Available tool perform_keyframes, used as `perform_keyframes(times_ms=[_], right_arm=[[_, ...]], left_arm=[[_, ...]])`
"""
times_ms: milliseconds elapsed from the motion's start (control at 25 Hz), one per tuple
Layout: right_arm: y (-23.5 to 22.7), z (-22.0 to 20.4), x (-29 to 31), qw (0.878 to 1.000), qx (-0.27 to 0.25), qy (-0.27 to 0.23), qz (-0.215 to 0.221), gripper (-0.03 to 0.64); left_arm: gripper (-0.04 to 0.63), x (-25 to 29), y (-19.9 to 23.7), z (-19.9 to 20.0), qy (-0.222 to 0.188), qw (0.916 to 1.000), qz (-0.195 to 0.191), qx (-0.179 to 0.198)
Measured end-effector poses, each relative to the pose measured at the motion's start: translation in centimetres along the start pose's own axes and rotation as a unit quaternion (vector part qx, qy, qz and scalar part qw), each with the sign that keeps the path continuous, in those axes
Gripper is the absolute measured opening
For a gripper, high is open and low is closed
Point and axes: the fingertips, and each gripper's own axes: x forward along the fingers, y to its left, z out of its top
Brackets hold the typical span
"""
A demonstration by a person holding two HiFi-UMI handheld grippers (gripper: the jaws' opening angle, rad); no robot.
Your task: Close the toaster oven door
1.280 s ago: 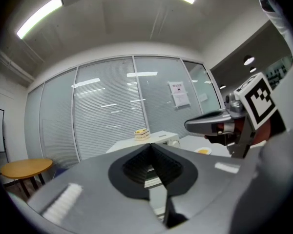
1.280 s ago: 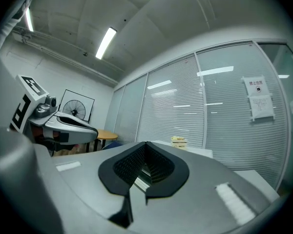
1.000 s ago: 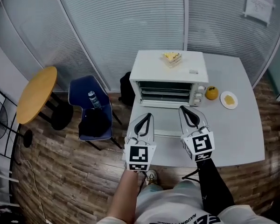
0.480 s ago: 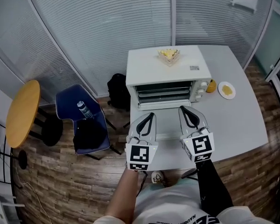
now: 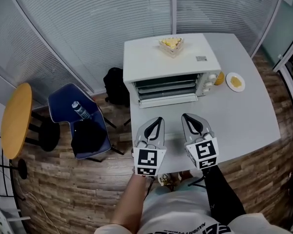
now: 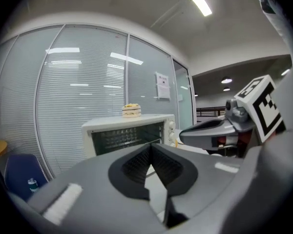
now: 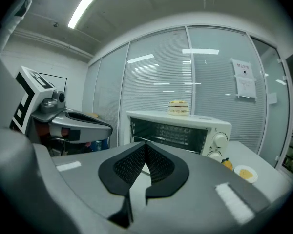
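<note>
A white toaster oven [image 5: 171,62] stands at the back of the white table [image 5: 249,116]. Its glass door [image 5: 172,117] hangs open, lying flat toward me. My left gripper [image 5: 157,120] and right gripper [image 5: 186,117] hover side by side over the door's front part, both shut and holding nothing. The door's front edge is partly hidden behind them. The left gripper view shows the oven [image 6: 129,133] beyond the shut left gripper [image 6: 151,147]. In the right gripper view the oven [image 7: 178,130] lies ahead of the shut right gripper [image 7: 146,147].
A sandwich slice [image 5: 171,44] sits on top of the oven. An orange [image 5: 219,78] and a small plate [image 5: 235,82] lie right of it. Left of the table are a blue chair [image 5: 80,126] with a bottle, a black bag [image 5: 116,86] and a round yellow table [image 5: 14,118].
The head view has shifted, so the oven and table sit higher and farther in the frame. Both grippers stay shut and now hang a little farther back from the oven front.
</note>
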Motion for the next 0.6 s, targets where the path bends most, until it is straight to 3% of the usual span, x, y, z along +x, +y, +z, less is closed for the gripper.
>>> perform_keyframes(times_ms=[360, 600], right_arm=[[1.7, -8.3, 0.6, 0.996, 0.029, 0.077, 0.028, 0.003], [2.1, -13.0, 0.0, 0.990, 0.062, 0.124, 0.034, 0.003]], left_arm=[[0.055, 0.6, -2.0, -7.2, 0.053, 0.9976, -0.006, -0.045], [0.055, 0.8, -4.2, -12.9, 0.118, 0.9893, -0.026, -0.082]])
